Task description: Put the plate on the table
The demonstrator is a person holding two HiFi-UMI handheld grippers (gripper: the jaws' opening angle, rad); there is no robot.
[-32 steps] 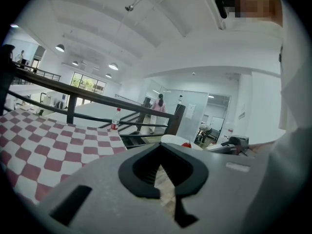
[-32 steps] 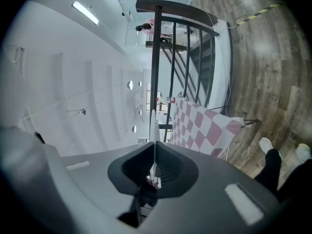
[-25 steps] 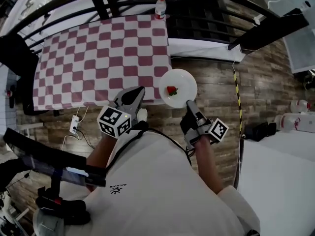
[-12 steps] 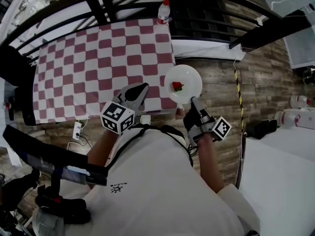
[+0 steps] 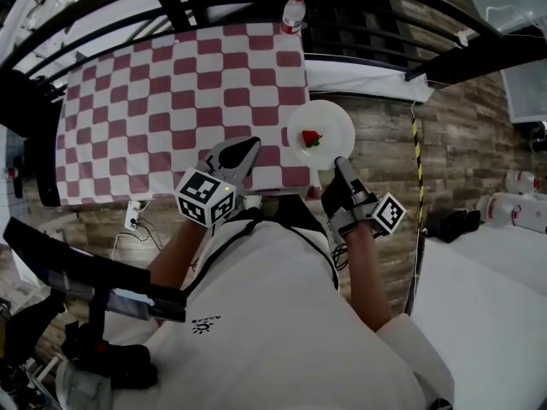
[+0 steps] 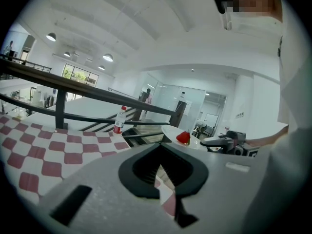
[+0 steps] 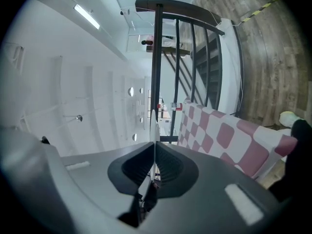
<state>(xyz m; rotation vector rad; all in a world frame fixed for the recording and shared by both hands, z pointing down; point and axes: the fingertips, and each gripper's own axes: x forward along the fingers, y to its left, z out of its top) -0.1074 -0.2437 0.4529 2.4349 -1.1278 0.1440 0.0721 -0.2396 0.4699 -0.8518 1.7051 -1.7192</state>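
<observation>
Bench (image 5: pixel 154 92), red-and-white checked top. White plate (image 5: pixel 335 125) hung at its near right corner, mostly out over the wood floor (image 5: pixel 385 143) (not set down), rim pinched in right tool (image 5: pixel 340 166). Left tool (image 5: pixel 246 149) closed, empty, above the bench's near edge. Strawberry (image 5: pixel 311 138) sat on plate.

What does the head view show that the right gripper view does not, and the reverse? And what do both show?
Head view only: the plate's round face with the red fruit on it, the left gripper, the person's white shirt. Right gripper view only: the jaws pressed together on the plate's thin edge; ceiling lights. Both: the right gripper, plate, checkered cloth, bottle, black railing.
</observation>
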